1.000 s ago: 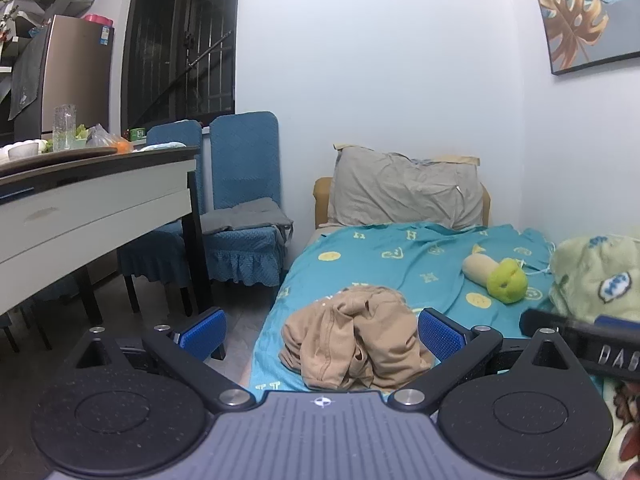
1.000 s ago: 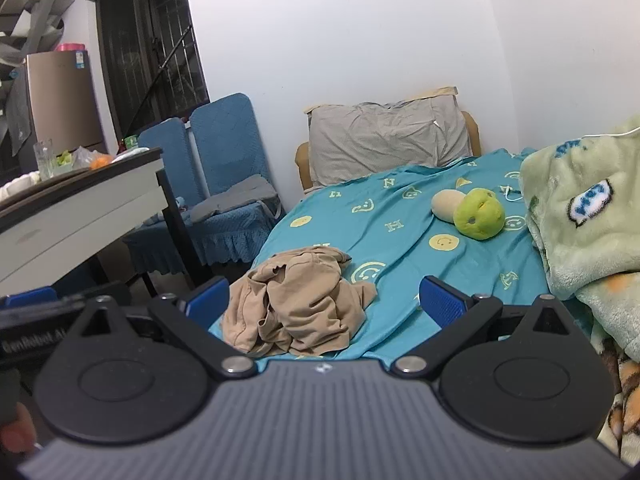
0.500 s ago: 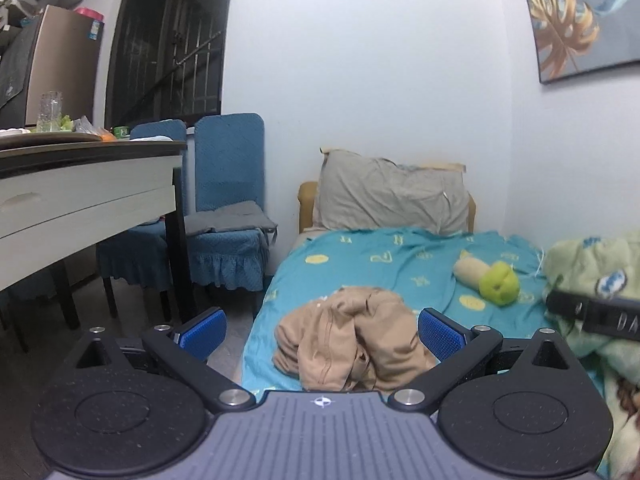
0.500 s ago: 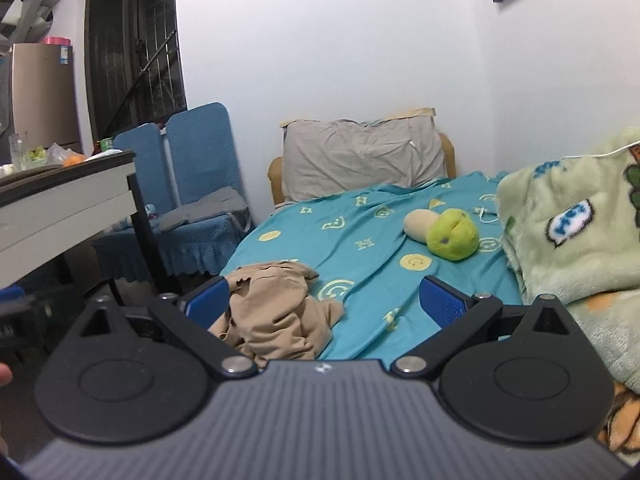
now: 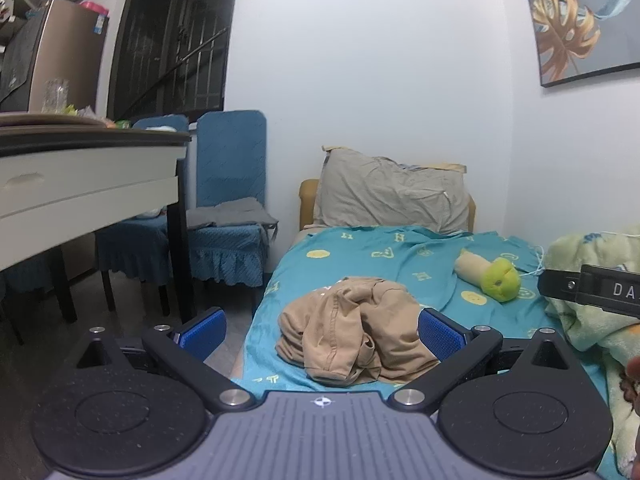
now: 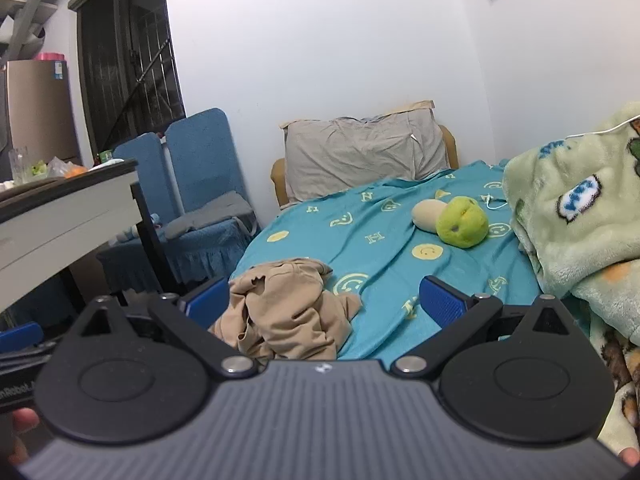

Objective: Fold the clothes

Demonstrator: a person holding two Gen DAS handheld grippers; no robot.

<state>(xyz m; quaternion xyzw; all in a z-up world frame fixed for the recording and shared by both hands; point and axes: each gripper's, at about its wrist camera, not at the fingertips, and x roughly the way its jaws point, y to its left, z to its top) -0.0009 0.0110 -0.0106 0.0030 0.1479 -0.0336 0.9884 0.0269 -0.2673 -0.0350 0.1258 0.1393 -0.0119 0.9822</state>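
A crumpled tan garment (image 5: 352, 336) lies in a heap near the foot of a bed with a teal sheet (image 5: 400, 256); it also shows in the right wrist view (image 6: 284, 312). My left gripper (image 5: 322, 330) is open and empty, held short of the heap. My right gripper (image 6: 324, 304) is open and empty, with the heap by its left finger (image 6: 206, 304). The right gripper's body shows at the right edge of the left wrist view (image 5: 592, 288).
A grey pillow (image 5: 392, 192) leans at the bed head. A green and cream plush toy (image 5: 490, 278) lies on the sheet. A green fleece blanket (image 6: 576, 208) is piled on the right. A white table (image 5: 80, 176) and blue chairs (image 5: 228, 200) stand left.
Both grippers have dropped lower and come a little closer to the bed's foot. The tan garment has not moved. Both stay open.
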